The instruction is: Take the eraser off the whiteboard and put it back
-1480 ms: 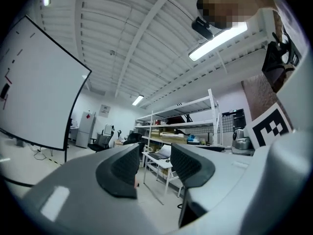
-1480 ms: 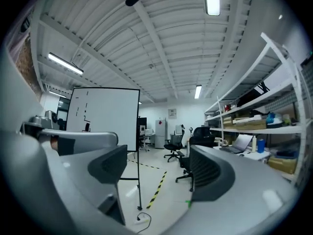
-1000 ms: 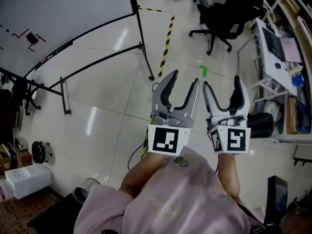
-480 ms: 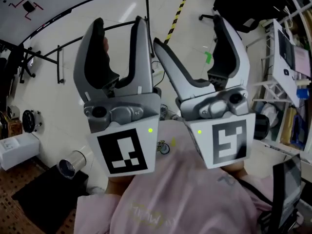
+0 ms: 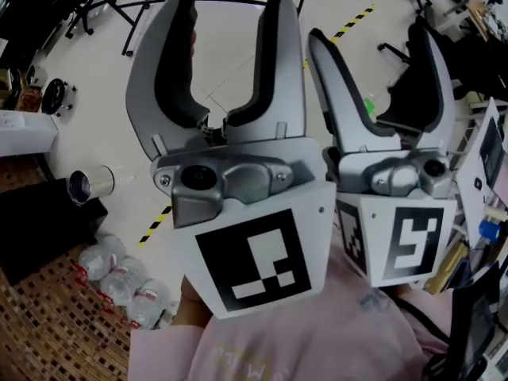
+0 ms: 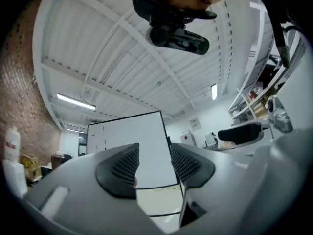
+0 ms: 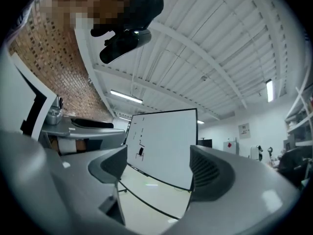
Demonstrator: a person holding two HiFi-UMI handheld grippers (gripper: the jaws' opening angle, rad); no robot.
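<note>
Eraser not yet taken: a small dark block on the whiteboard, well beyond the fingertips of both grippers. The whole task, lifting it off and setting it back, is judged to remain.

Head view. Left gripper and right gripper stand side by side close under the camera, pointing away from the person. Each pair of fingers is spread, with only floor in the gap and nothing pinched. Neither whiteboard nor eraser appears here. Past the right fingertips runs striped floor tape. Outboard of the left fingers, a metal can and a pack of bottles lie on the floor.

Left gripper view. The fingers are apart and empty, and the whiteboard fills the gap between them, far past the tips. The eraser is too small to pick out in this view.

Right gripper view. The fingers are apart and empty. The eraser shows in the gap, nearer the left-hand finger, far beyond the tips and touching only the board.

Change from the earlier head-view frames. The grippers have risen toward the camera and now fill the frame. The whiteboard and eraser, then visible beyond the left fingers at the upper left corner, have dropped out of view. The finger spread looks unchanged.
</note>
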